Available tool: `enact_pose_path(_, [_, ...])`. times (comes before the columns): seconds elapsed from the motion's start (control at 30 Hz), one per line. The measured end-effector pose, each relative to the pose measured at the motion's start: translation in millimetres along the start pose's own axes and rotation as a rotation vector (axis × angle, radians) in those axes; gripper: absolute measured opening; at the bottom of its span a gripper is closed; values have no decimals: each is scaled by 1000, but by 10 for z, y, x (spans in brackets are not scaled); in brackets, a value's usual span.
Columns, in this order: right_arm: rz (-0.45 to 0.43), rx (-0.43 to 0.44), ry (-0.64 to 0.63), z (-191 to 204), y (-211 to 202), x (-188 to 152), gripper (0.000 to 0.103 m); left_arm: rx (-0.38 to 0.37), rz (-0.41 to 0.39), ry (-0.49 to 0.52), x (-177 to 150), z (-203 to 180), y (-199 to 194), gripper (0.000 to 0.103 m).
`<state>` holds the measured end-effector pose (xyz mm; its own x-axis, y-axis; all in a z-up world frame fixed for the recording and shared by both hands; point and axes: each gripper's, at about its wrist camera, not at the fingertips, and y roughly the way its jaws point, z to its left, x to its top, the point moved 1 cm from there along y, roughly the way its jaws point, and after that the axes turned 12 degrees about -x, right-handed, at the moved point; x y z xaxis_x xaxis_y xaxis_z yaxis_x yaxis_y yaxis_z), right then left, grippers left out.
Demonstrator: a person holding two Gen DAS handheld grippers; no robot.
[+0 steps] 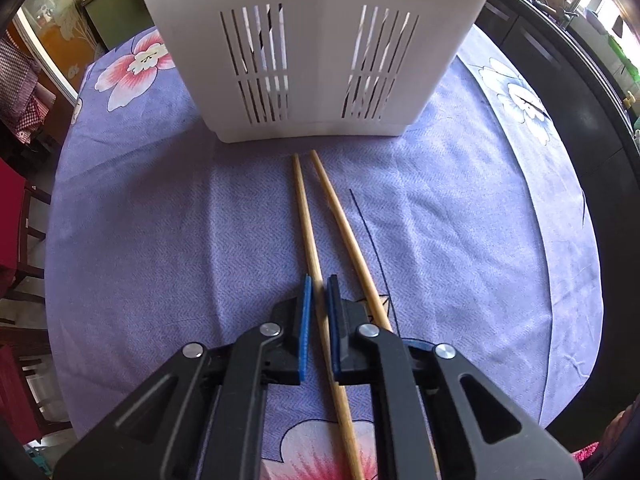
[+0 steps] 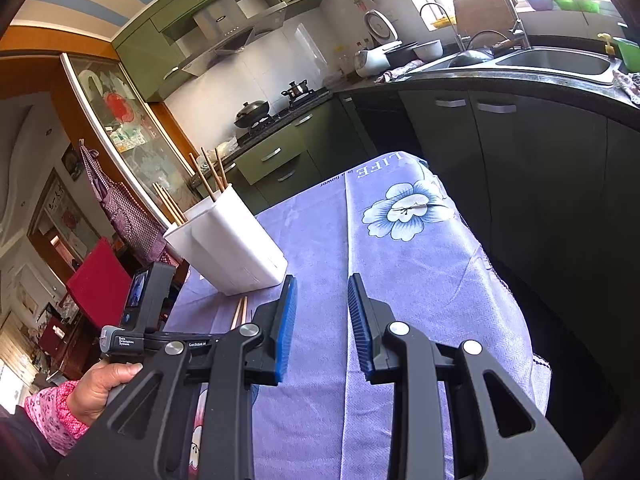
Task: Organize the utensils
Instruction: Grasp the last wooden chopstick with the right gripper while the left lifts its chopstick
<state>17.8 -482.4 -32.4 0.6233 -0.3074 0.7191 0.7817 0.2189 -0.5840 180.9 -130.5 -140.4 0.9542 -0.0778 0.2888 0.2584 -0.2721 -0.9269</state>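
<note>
Left gripper [image 1: 319,292]: fingers closed on one wooden chopstick [image 1: 307,220] lying on the purple floral cloth [image 1: 160,240] of the counter, just in front of the white slotted holder [image 1: 312,80]. Second chopstick [image 1: 344,224] lies just beside it, tips near the holder's base. Right gripper [image 2: 322,300]: fingers partly apart, nothing between them, in front of the holder [image 2: 236,240], which already carries upright chopsticks [image 2: 210,176].

Left gripper [image 1: 319,292] clamped on one chopstick [image 1: 310,240].
Second chopstick [image 1: 344,228] lies just beside; white slotted holder [image 1: 316,60] beyond.
</note>
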Motion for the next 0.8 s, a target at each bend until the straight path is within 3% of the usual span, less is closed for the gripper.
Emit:
enact_pose_path(0.37, [108, -11, -126, 436, 339, -130, 33, -56, -67, 46, -134, 329, -423, 7])
enact_pose_path(0.6, [233, -32, -322, 1019, 865, -325, 37, -59, -202, 63, -218, 636, -913, 7])
enact_pose_path(0.8, [306, -58, -496, 1598, 1389, -531, 40, -15, -340, 99, -362, 789, -1323, 7])
